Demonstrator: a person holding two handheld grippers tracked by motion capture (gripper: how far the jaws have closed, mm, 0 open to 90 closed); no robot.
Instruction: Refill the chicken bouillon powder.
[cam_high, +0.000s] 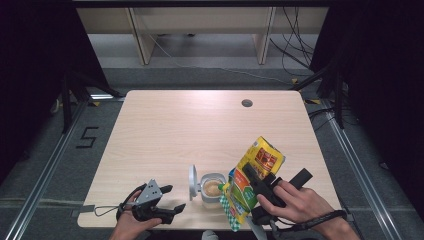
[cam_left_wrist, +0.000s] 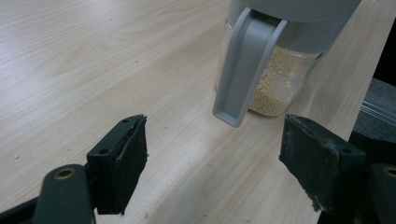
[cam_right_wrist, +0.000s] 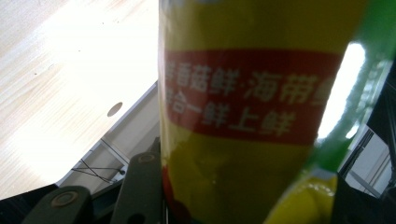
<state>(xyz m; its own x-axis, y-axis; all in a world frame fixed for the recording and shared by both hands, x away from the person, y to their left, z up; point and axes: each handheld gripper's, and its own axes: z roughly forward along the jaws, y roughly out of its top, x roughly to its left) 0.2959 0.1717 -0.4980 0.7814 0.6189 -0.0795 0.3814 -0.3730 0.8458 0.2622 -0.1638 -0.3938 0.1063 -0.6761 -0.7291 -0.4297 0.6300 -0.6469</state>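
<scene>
A clear jar of pale granules stands near the table's front edge, its grey lid flipped open to the left. My right gripper is shut on a yellow seasoning bag, held tilted in the air just right of the jar, with the bag's lower end beside the jar's mouth. In the right gripper view the bag sits between the jaws of the right gripper. My left gripper rests open left of the jar. In the left gripper view, the left gripper points at the jar and the hanging lid.
The light wooden table has a round cable hole at the back right. The jar stands close to the front edge. Rails and cables run along the grey floor on both sides of the table.
</scene>
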